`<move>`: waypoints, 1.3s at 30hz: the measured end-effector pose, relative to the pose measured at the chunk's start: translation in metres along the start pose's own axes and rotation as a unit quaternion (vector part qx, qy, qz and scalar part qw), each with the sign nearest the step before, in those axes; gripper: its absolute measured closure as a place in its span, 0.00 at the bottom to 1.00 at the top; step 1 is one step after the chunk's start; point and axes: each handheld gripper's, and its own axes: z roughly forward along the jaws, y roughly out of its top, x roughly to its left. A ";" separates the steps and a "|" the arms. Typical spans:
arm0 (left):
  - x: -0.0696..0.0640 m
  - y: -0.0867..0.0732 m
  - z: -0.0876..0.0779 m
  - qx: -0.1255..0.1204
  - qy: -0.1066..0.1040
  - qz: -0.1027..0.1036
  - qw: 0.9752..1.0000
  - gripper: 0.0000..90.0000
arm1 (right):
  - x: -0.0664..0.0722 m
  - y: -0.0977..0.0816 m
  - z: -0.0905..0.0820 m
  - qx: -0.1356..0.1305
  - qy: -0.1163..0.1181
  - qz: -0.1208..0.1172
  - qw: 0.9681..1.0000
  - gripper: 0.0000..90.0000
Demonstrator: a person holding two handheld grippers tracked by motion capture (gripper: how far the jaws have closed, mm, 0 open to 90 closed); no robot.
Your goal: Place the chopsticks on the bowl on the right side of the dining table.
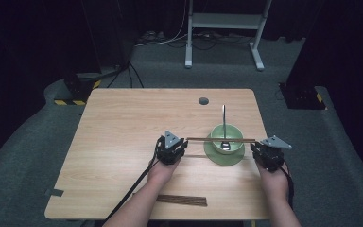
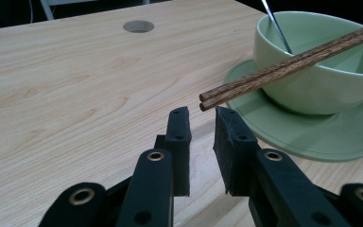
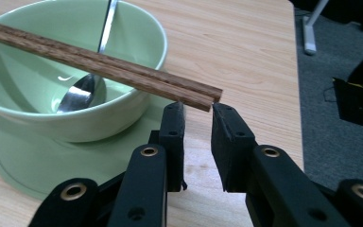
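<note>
A pair of brown wooden chopsticks [image 1: 221,140] lies level across the rim of a pale green bowl [image 1: 226,137] that stands on a matching saucer [image 1: 214,156]. A metal spoon [image 1: 224,124] leans in the bowl. My left gripper [image 2: 202,113] sits at the chopsticks' [image 2: 288,61] left end, its jaws a narrow gap apart with nothing between them. My right gripper [image 3: 198,109] sits at the other end of the chopsticks [image 3: 99,64], just under their tips, also narrowly open and empty. In the high view the left gripper [image 1: 176,143] and right gripper [image 1: 263,150] flank the bowl.
Another bundle of dark chopsticks [image 1: 182,200] lies near the table's front edge. A round cable hole [image 1: 203,100] is at the back of the wooden table [image 1: 123,137]. The table's right edge is close to my right gripper. A white frame [image 1: 224,28] stands on the floor behind.
</note>
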 end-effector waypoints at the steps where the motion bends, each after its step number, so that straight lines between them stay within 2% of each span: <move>1: -0.001 0.000 0.000 -0.001 -0.002 0.001 1.000 0.85 | 0.001 0.000 0.001 0.002 0.002 -0.006 1.000 0.79; 6: -0.001 -0.002 0.002 0.001 -0.004 -0.003 1.000 0.85 | 0.000 0.000 0.003 0.005 0.006 -0.006 1.000 0.75; 9: -0.002 -0.002 0.001 -0.002 0.002 0.002 1.000 0.85 | 0.000 0.001 0.003 0.005 0.006 -0.008 1.000 0.74; 14: -0.001 0.001 -0.004 -0.010 0.012 -0.010 1.000 0.85 | -0.002 0.001 -0.001 0.003 0.004 -0.003 1.000 0.74; 22: -0.002 0.001 -0.004 -0.007 0.007 -0.011 1.000 0.85 | 0.000 0.002 0.002 0.004 0.005 -0.007 1.000 0.75; 25: -0.005 0.001 -0.003 -0.006 0.005 -0.007 1.000 0.87 | 0.002 0.003 0.003 0.005 -0.002 -0.012 1.000 0.77; 34: -0.006 0.000 -0.004 0.004 0.006 -0.007 1.000 0.87 | 0.000 -0.001 0.002 0.012 -0.004 -0.002 1.000 0.77; 37: -0.005 0.002 -0.007 0.002 0.008 -0.005 1.000 0.86 | -0.001 -0.001 0.001 0.010 -0.004 0.001 1.000 0.76; 39: -0.002 0.005 -0.011 -0.003 0.011 -0.011 1.000 0.86 | -0.001 -0.001 0.000 0.008 -0.004 0.003 1.000 0.76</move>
